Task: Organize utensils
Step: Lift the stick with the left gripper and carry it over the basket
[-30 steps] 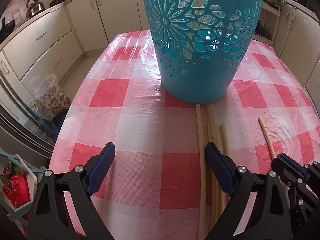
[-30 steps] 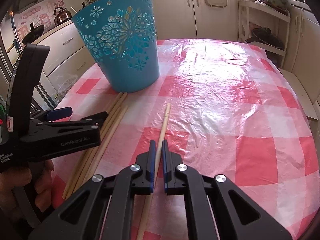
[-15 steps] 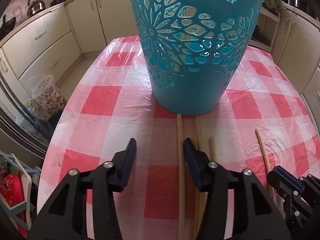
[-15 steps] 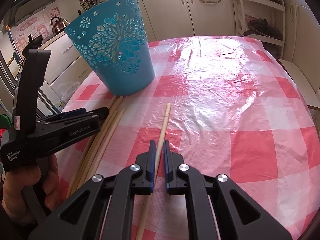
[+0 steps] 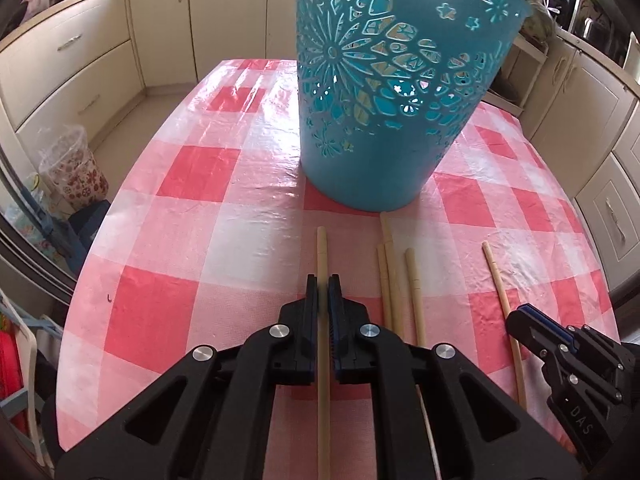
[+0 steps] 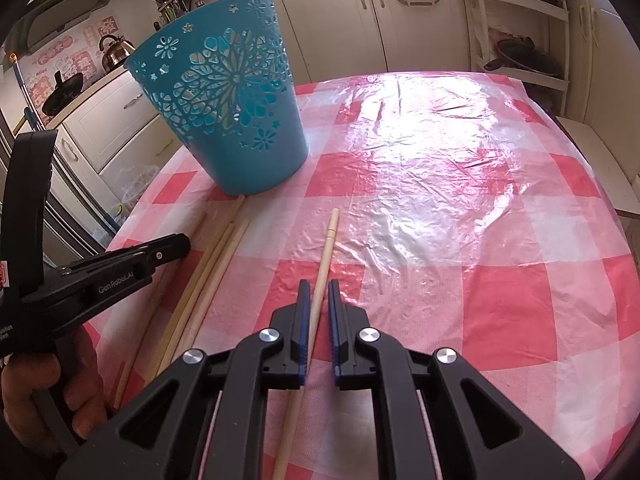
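Note:
Several pale wooden chopsticks lie on the red-checked tablecloth (image 6: 460, 200) in front of a teal cut-out basket (image 5: 380, 140) (image 6: 232, 120). My left gripper (image 5: 323, 278) (image 6: 176, 242) is closing the last bit, with both pads pressed on the leftmost chopstick (image 5: 322, 248). My right gripper (image 6: 318, 284) (image 5: 516, 318) straddles a separate chopstick (image 6: 330, 232) (image 5: 494, 272) lying on the cloth. Its jaws are opening, and a thin gap shows beside the stick. Three loose chopsticks (image 5: 390, 280) (image 6: 216, 256) lie between the two grippers.
A person's hand (image 6: 24, 392) holds the left gripper's handle. The table's rounded left edge drops to the floor, where a floral bin (image 5: 74, 172) stands. Cream kitchen cabinets ring the room, with a kettle (image 6: 116, 50) on the counter.
The left gripper went from wide open to shut on the leftmost chopstick, which now lies apart from the bundle. The right gripper's jaws have parted slightly around its chopstick.

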Available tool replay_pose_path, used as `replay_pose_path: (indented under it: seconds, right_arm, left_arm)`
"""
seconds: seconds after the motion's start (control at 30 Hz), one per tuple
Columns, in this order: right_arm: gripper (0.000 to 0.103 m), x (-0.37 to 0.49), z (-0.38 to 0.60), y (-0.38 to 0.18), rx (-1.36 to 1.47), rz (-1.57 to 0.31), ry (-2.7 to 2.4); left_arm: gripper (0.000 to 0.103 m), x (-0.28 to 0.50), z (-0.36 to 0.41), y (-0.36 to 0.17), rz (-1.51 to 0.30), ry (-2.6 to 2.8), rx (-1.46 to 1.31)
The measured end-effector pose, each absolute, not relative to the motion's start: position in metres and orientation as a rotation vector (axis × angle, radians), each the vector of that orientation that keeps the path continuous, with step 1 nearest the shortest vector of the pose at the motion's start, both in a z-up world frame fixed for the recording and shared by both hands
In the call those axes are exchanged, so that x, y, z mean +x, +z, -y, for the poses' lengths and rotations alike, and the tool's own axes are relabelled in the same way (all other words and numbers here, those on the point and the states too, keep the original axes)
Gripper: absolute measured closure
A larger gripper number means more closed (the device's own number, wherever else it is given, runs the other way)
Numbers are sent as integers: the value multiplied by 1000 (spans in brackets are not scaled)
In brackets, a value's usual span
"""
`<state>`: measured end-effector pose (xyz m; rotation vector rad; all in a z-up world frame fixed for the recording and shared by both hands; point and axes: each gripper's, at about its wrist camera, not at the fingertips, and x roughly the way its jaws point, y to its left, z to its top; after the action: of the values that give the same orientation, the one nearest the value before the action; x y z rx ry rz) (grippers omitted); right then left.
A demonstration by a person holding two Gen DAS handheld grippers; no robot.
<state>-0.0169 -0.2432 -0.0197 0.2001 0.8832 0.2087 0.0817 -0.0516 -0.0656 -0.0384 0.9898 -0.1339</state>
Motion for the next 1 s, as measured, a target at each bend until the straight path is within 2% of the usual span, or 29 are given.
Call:
replay_pose_path:
  seconds: [0.33, 0.43, 0.47, 0.6, 0.93, 0.97, 1.0]
  right_arm:
    - [87, -16, 239, -19, 183, -874, 212]
    - [82, -15, 237, -18, 172, -876, 212]
    - [81, -15, 236, -18, 169, -876, 211]
    - [80, -13, 237, -18, 175, -877, 212]
    - [77, -13, 237, -19, 169, -877, 216]
    - [77, -13, 236, -19, 168, -877, 217]
    - [76, -13, 237, -19, 168, -877, 219]
  left_arm:
    - [87, 89, 64, -67, -975, -116, 57]
    - [81, 89, 66, -67, -970, -121, 70]
    - [77, 89, 67, -67, -969, -124, 72]
    - [67, 89, 72, -68, -965, -135, 89]
    - [67, 88, 71, -67, -958, -144, 94]
    - [69, 88, 71, -67, -956, -146, 95]
    - [77, 88, 71, -67, -953, -148, 98]
